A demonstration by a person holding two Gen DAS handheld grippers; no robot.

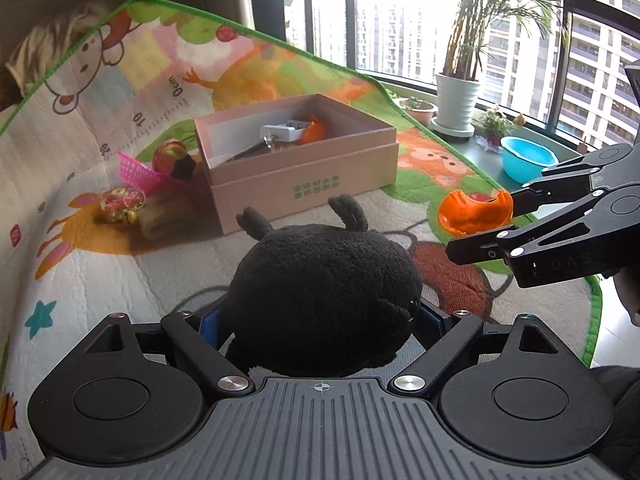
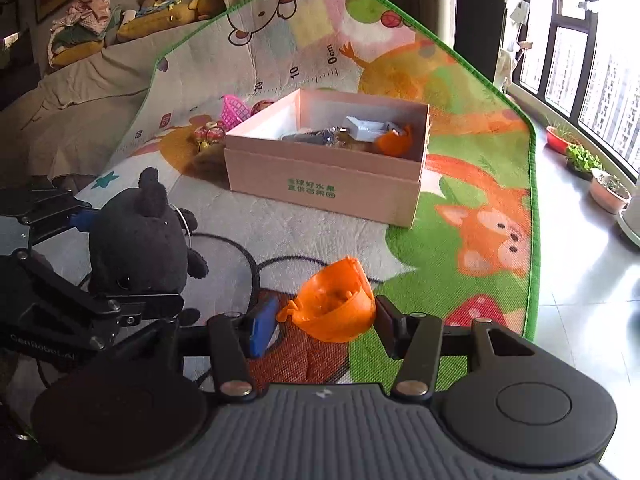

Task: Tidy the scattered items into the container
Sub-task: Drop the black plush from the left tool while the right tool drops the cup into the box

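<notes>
My left gripper (image 1: 320,320) is shut on a black plush toy (image 1: 324,292), whose body fills the gap between the fingers and hides the pads. The same black plush toy (image 2: 140,236) appears at the left of the right wrist view, held off the mat. My right gripper (image 2: 320,322) is shut on an orange plastic half-shell (image 2: 334,306), also seen as the orange half-shell (image 1: 474,212) at the right of the left wrist view. A pink cardboard box (image 1: 296,160) stands open on the mat ahead; the pink box (image 2: 328,160) holds a white item, another orange piece and dark objects.
Left of the box lie a pink mesh basket (image 1: 138,172), a round fruit-like toy (image 1: 172,158) and a small charm bundle (image 1: 120,204). The colourful play mat (image 2: 480,208) ends at a green border, with tiled floor, plant pots (image 2: 608,192) and windows to the right. A blue bowl (image 1: 524,158) sits beyond.
</notes>
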